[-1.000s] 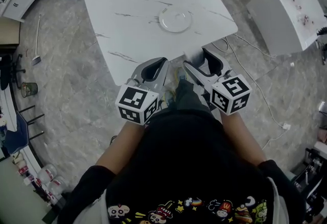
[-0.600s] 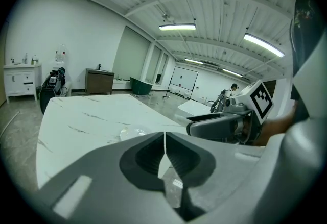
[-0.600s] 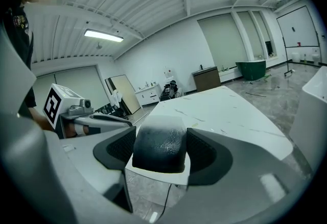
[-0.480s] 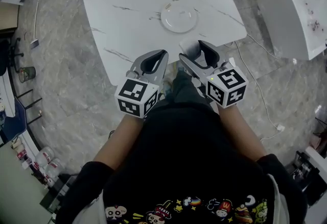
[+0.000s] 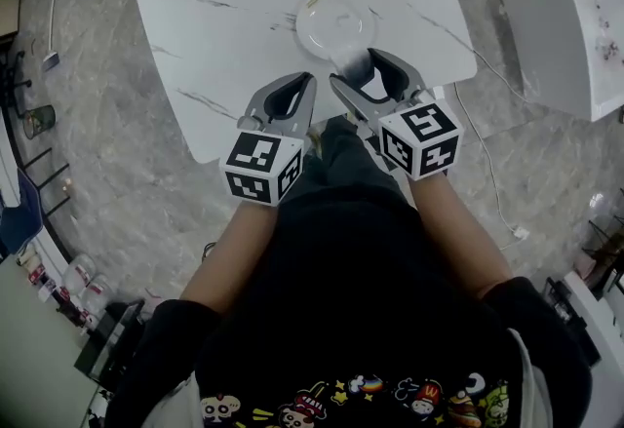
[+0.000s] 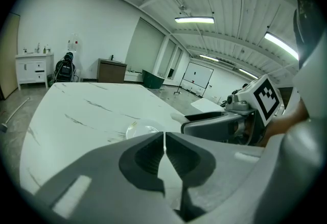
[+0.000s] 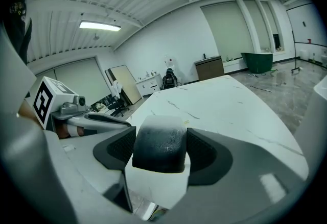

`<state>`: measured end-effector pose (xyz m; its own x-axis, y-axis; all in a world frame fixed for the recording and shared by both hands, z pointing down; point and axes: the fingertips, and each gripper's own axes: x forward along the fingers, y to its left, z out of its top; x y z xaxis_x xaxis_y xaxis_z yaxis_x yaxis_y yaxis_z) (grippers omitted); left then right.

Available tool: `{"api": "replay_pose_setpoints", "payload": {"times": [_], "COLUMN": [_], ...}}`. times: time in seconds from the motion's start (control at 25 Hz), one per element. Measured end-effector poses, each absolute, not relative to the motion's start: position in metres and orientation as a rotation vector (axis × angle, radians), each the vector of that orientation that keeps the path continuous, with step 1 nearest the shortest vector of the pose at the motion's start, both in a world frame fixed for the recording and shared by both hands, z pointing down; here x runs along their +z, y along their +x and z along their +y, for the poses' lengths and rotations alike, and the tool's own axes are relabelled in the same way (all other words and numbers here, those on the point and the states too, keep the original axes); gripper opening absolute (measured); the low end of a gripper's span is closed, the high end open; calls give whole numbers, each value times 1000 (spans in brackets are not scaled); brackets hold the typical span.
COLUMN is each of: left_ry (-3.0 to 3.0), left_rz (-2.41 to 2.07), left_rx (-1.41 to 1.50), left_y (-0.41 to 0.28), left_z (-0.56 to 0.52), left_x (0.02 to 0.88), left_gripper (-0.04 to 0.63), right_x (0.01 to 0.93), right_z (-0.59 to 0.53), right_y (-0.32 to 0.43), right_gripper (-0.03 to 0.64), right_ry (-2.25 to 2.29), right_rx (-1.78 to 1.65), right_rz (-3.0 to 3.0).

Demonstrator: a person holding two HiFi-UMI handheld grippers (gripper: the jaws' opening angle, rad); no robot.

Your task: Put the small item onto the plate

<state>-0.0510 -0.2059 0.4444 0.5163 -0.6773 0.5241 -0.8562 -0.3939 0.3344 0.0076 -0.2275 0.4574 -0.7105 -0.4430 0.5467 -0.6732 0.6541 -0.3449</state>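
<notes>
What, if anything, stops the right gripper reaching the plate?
Probably yes, it can reach: nothing seems to. The right gripper, shut on the item, hangs by the plate's near edge, and the left gripper is off to one side.

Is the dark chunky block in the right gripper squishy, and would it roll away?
Probably fairly firm: the dark rounded block shows no squashing between the jaws of the right gripper. Its flattish sides suggest it would sit, not roll, on the pale round plate.
</notes>
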Motion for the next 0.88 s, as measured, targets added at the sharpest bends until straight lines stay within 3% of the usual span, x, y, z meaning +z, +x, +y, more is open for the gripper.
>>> {"api": "replay_pose_setpoints", "payload": {"times": [0.88], "left_ry": [1982], "left_rz": [-1275], "left_rx": [417], "left_y": [-61], "left_z": [-233], "left_x": [524], "left_gripper": [14], "right_x": [558], "right_z": [-294], "right_y": [-8], "right_gripper": [336], "right_ry": [779], "right_rx": [547], "right_rz": [-2300]}}
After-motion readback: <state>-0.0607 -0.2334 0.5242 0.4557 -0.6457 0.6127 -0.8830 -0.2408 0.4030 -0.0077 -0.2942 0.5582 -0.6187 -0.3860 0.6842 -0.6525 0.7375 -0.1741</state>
